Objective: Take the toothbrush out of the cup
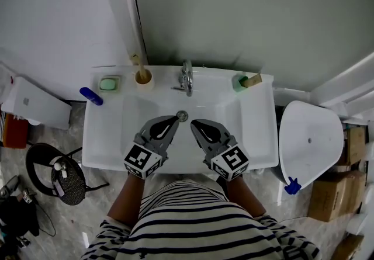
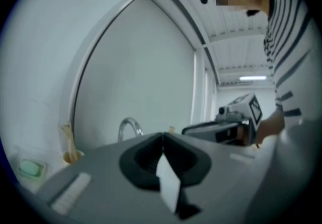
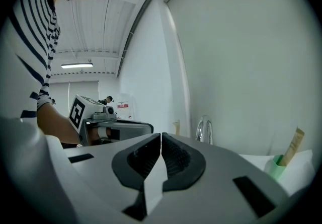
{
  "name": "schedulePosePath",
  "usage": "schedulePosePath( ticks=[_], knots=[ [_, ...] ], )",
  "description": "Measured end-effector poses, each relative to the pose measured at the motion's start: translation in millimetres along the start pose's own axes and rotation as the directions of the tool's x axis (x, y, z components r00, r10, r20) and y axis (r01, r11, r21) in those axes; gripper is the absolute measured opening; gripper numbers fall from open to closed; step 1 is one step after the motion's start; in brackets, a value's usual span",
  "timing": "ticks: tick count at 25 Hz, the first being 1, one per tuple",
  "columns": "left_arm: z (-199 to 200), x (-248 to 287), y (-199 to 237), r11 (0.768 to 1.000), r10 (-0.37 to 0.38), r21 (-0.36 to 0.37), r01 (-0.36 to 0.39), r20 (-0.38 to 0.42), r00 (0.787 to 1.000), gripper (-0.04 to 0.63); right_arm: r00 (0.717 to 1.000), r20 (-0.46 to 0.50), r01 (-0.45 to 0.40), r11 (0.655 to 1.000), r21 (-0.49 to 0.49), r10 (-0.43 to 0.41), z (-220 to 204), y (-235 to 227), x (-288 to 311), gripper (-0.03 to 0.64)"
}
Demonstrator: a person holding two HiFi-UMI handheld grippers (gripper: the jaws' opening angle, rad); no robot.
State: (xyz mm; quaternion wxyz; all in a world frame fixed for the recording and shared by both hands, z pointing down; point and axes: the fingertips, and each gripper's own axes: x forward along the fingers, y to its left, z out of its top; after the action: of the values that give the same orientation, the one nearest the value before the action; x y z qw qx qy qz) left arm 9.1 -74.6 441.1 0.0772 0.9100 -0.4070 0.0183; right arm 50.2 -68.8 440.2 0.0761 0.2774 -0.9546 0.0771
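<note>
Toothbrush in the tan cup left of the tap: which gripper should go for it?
Left, probably. The tan cup with the toothbrush stands left of the tap, on the same side as the left gripper; the right gripper would have to reach across. Both are shut and empty, so it must open first.

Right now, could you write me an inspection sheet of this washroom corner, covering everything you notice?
Surface: white sink, with a tap at the back.
Job's things: toothbrush standing in the cup, left of the tap, not gripped.
Clutter: green soap dish and blue object at the sink's left end; green cup holding a wooden stick on the right.
Grippers: left gripper and right gripper both shut, empty, over the basin.
Cables: what looks like a thin dark cord on the floor, lower left.
Surroundings: toilet right, black stool left, cardboard boxes.
</note>
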Motion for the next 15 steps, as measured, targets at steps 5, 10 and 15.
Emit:
schedulePosePath(
  ticks=[5, 10, 15],
  knots=[
    [5.8, -4.8, 12.2, 1.0, 0.018, 0.002, -0.018, 0.01, 1.0, 0.009, 1.0, 0.003, 0.016, 1.0, 0.001, -0.016, 2.3, -2.9, 2.3, 0.008],
    [10.7, -15.1, 29.5, 1.0, 0.018, 0.003, -0.018, 0.027, 0.999, 0.01, 0.999, -0.001, 0.048, 0.999, 0.0, -0.048, 5.5, 0.0, 12.3, 0.008],
    [13.5, -31.7, 56.1, 1.0, -0.004, 0.001, 0.004, 0.035, 0.999, 0.01, 0.995, -0.007, 0.098, 0.995, 0.011, -0.098, 8.8, 7.6, 35.3, 0.008]
  ],
)
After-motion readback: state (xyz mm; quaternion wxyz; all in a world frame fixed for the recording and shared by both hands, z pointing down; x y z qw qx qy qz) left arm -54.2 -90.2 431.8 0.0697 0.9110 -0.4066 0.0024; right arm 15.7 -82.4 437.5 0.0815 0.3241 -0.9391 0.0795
